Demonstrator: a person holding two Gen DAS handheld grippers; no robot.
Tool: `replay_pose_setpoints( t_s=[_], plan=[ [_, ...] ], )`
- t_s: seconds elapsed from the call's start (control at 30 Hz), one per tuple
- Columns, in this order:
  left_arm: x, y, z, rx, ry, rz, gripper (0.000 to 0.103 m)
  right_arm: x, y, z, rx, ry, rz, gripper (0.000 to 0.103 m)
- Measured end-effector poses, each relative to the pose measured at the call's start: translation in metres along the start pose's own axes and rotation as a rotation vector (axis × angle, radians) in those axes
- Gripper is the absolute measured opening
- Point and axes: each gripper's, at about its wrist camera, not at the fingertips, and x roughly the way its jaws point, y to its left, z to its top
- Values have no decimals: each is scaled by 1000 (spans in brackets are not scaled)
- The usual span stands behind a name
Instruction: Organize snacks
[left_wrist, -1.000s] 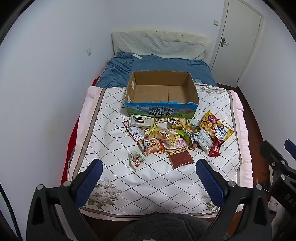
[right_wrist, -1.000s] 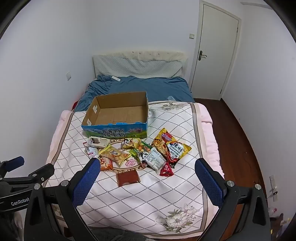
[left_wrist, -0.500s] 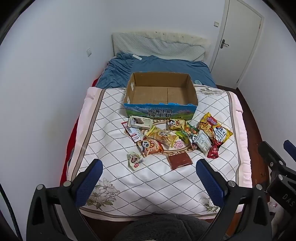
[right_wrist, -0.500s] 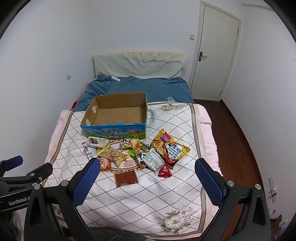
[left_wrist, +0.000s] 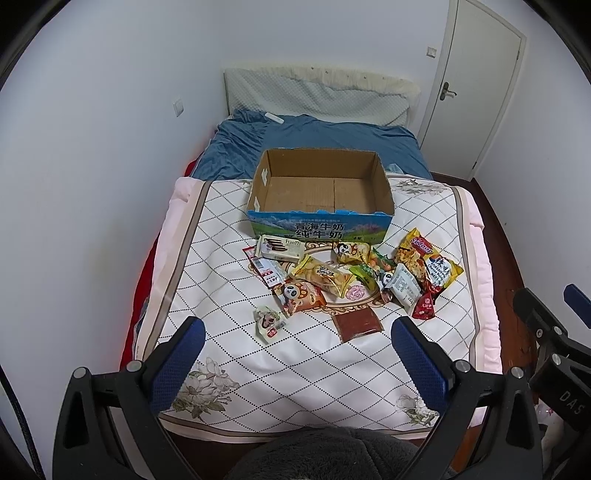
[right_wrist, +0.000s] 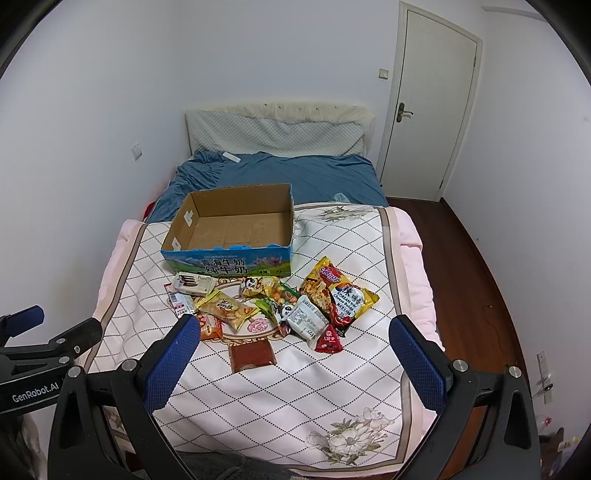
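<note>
Fingers (left_wrist: 184, 350) spread wide before empty cardboard box (left_wrist: 321, 218)

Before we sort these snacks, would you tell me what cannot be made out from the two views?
- Orange panda packet: right wrist view, mostly hidden behind the right claw's finger.
- Green packet: left wrist view, largely buried under neighbouring packets; its label is unreadable.
- Small white packet: left wrist view, print too small to read.
- Cardboard box: its outer far wall is hidden in both views.
</note>
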Motion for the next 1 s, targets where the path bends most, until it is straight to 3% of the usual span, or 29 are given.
replay_pose_setpoints(
  t_s=[1.0],
  plan=[
    [-5,0,-1,-2,-17,-3,103,-6,1,-2,3,-5,3,103]
  ],
)
